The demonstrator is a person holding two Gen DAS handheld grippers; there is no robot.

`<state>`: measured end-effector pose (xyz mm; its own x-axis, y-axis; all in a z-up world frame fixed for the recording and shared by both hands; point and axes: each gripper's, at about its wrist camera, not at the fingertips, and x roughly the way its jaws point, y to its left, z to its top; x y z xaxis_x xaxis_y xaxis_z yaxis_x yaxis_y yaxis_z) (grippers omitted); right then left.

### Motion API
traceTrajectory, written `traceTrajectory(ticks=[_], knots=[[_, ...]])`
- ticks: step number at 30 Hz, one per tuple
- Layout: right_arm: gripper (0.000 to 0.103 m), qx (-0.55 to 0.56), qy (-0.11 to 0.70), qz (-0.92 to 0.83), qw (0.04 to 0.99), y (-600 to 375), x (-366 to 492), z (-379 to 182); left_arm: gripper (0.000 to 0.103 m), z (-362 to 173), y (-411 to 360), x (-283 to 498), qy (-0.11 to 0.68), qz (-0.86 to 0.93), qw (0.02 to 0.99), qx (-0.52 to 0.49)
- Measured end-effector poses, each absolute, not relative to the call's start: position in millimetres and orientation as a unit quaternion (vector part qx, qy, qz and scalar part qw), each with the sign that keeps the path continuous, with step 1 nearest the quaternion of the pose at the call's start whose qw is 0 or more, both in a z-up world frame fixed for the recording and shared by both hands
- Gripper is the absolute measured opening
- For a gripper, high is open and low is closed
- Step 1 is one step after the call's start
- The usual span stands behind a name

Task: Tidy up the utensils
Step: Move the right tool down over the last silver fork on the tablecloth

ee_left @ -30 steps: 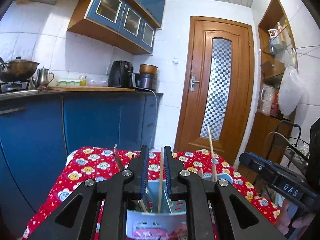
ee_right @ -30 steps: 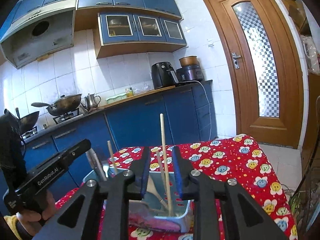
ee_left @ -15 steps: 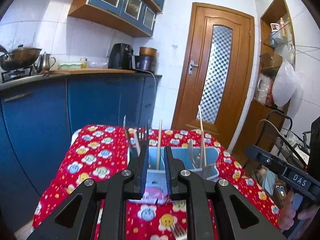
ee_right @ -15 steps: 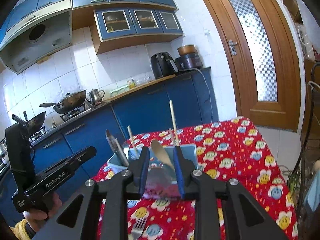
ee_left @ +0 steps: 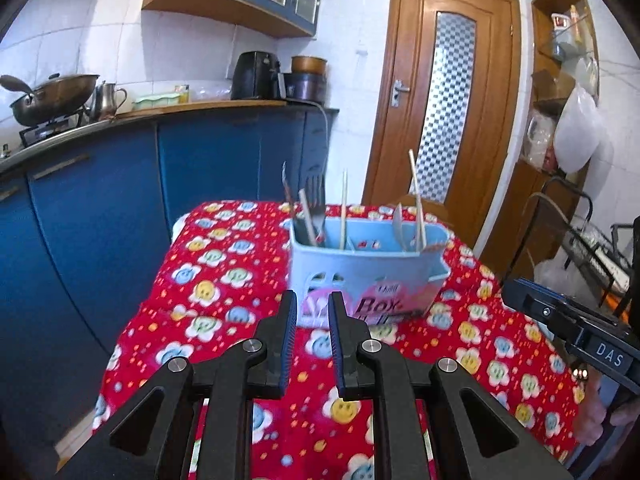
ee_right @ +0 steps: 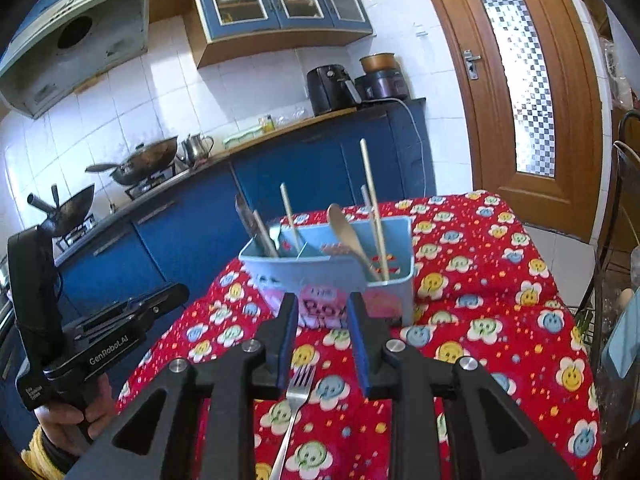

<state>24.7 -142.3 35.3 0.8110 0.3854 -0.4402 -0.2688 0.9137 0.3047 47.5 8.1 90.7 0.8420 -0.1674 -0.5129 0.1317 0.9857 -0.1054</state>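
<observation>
A light blue utensil caddy (ee_left: 366, 268) (ee_right: 340, 270) stands on the red flowered tablecloth (ee_left: 208, 284) (ee_right: 500, 320). It holds chopsticks (ee_left: 343, 210) (ee_right: 372, 204), a fork (ee_left: 316, 204), a knife and a wooden spoon (ee_right: 346, 234). A metal fork (ee_right: 294, 404) lies on the cloth in front of the caddy, just below my right gripper (ee_right: 322, 316), which is open and empty. My left gripper (ee_left: 312, 312) is open and empty, a little short of the caddy.
Blue kitchen cabinets (ee_left: 100, 184) and a counter with woks (ee_right: 140, 158) stand left of the table. A wooden door (ee_left: 444, 108) is behind it. A metal rack (ee_left: 576, 232) and a chair (ee_right: 624, 200) stand at the right.
Both grippers have pulled back and up from the caddy, leaving a chopstick standing in it. The fork on the cloth has come into the right wrist view.
</observation>
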Motion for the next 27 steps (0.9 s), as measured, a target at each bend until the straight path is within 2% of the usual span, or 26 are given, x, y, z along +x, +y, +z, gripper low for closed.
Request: traceTrajectory(ticks=[12, 27], knots=[[0.036, 0.106, 0.323, 0.193, 0.92, -115.6, 32.4, -2.6, 0.016, 65.6, 27.3, 46.0, 0.313, -0.053, 0.948, -0.031], [0.037, 0.081, 0.417, 0.195, 0.884, -86.6, 57.5, -54.2, 0.016, 32.1, 52.5, 54.7, 0.35, -0.031, 0.935, -0.051]])
